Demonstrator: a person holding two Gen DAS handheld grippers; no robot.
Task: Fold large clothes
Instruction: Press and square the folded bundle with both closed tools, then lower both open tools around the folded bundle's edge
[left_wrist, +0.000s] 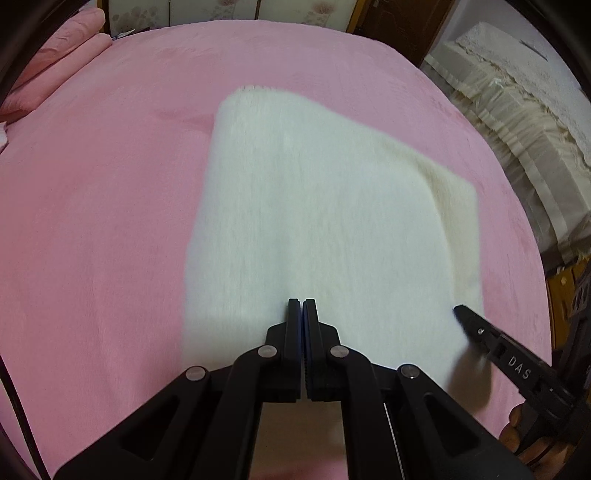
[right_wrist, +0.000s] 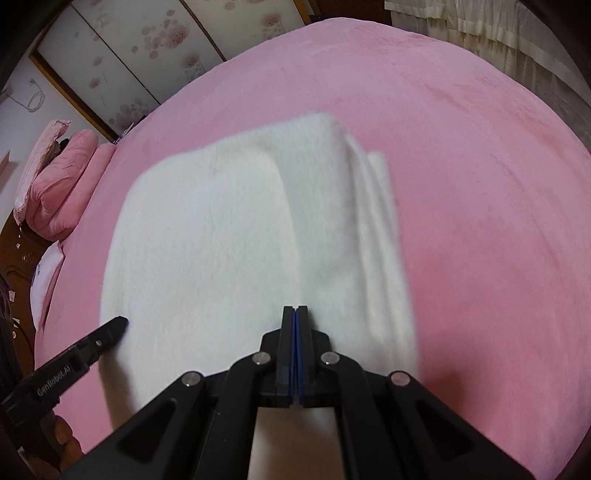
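A bed under a pink plush bedspread (left_wrist: 110, 221) fills both views, with pink pillows (right_wrist: 59, 184) at upper left, floral sliding panels (right_wrist: 147, 48) along the top and cream pleated fabric (left_wrist: 517, 110) at upper right. The folded white fluffy garment (left_wrist: 314, 221) lies mid-frame on the bedspread, its long axis running from the bottom toward the top, layered edges along its right side. Above its near end, the left gripper (left_wrist: 303, 304) and right gripper (right_wrist: 295, 310) both have fingers clenched together, grasping nothing.

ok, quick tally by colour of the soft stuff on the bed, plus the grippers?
White: 1, the folded fluffy garment
Pink: 3, the bed cover and two pillows stacked at its far left end
Black: 2, the left gripper and right gripper, both shut with nothing visibly between the fingers, above the garment's near edge
Total: 6
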